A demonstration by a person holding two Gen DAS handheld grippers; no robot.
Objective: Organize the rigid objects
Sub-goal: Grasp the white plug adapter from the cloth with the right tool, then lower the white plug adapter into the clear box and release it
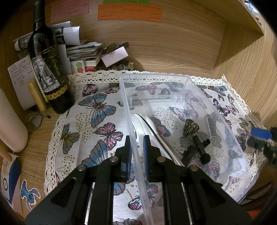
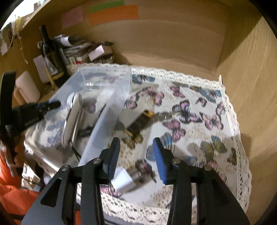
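Observation:
A clear plastic bin (image 1: 155, 76) stands on the butterfly cloth (image 1: 97, 121). My left gripper (image 1: 137, 152) is shut on the bin's left wall. Inside the bin lie a white rounded device (image 1: 143, 124), a patterned cone-shaped piece (image 1: 190, 127) and black clamp-like parts (image 1: 199, 148). In the right wrist view the bin (image 2: 107, 110) is at left, and my right gripper (image 2: 136, 155) is open and empty above the cloth. A dark cylinder with a yellow end (image 2: 140, 121) lies on the cloth beside the bin. A white block (image 2: 123, 181) lies near my right gripper's fingers.
A wine bottle (image 1: 46, 69) stands at the far left with a gold tube (image 1: 37, 97), a cream bottle (image 1: 10, 124) and stacked papers (image 1: 81, 50). Wooden shelf walls (image 1: 242, 72) close the back and right. Sticky notes (image 1: 129, 12) hang on the back wall.

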